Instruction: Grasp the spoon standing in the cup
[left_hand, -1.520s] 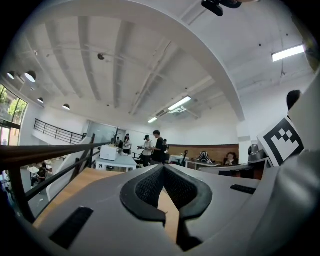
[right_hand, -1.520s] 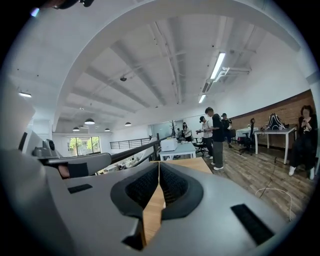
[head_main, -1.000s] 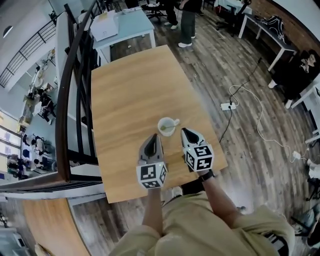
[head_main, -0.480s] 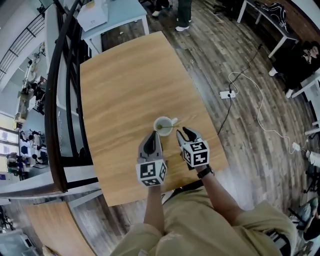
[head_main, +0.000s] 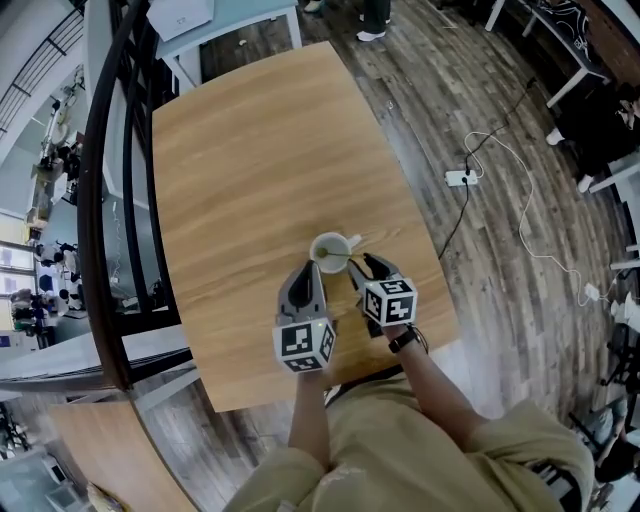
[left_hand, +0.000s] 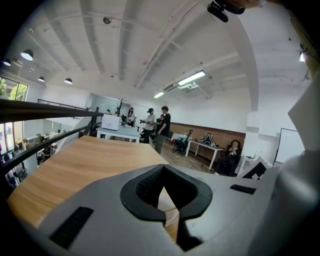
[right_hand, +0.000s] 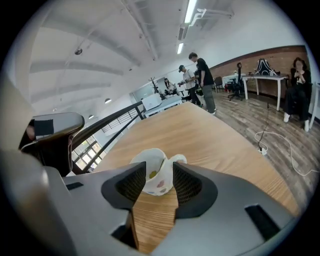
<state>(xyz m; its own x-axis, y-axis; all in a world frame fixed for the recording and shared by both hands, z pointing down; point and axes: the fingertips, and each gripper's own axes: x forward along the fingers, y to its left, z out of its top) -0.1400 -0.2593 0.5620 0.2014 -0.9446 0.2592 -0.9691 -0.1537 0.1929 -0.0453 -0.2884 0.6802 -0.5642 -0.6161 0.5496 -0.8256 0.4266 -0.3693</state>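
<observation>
Now, spoon (right_hand: 156, 169): stands slanted in the white cup (head_main: 330, 251), bowl down, thin stem leaning on the rim; looks pale green.
Cup position: on the wooden table (head_main: 250, 150), toward its near right part, just ahead of both my tools.
Handling guess: spoon is likely light, stiff and smooth, so it could pivot or slip in the pads; cup is probably ceramic, tips easily if I nudge the rim.
Where to take hold: upper stem, above the rim, pads across its flat faces, clear of the cup wall.
Right gripper (head_main: 363, 266): jaws opening, standing wide; cup and spoon show through the gap just beyond the tips, nothing between the pads yet.
Left gripper (head_main: 303, 272): jaws together, empty, resting near the cup's near left side.
Change from a second ago: right jaws were pinched together, now splayed; the right tool sits closer to the cup.
Unchanged: cup, spoon and left tool keep their places.
</observation>
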